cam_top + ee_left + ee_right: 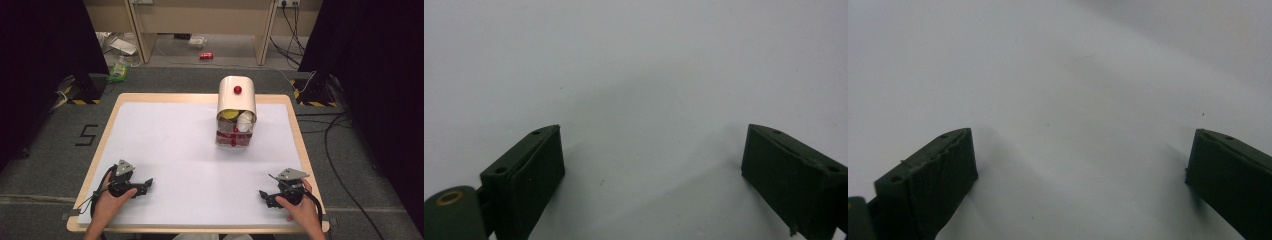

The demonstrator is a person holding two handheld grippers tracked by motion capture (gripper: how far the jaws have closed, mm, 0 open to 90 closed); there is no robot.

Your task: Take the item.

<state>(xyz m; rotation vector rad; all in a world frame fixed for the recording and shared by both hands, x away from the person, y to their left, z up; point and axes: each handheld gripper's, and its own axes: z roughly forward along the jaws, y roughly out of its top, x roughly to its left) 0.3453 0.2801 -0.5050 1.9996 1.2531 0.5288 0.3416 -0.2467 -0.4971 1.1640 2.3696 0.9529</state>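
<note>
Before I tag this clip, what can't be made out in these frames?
- High view: what fills the cream container with the red knob; yellow, white and red shapes show at its open front, too small to name.
- High view: floor litter, such as the red can, too small to read.
- Both gripper views: the open jaws of the left gripper and right gripper are cut off by the bottom edge.

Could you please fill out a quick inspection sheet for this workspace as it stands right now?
Surface: white mat on a wood-edged table.
Job's things: cream container with a red knob, far right of centre; small items inside, unclear.
Clutter: nothing seen on the mat.
Grippers: left gripper and right gripper open, held at the near edge.
Cables: several on the floor at right.
Surroundings: red can and litter beyond the table.
</note>
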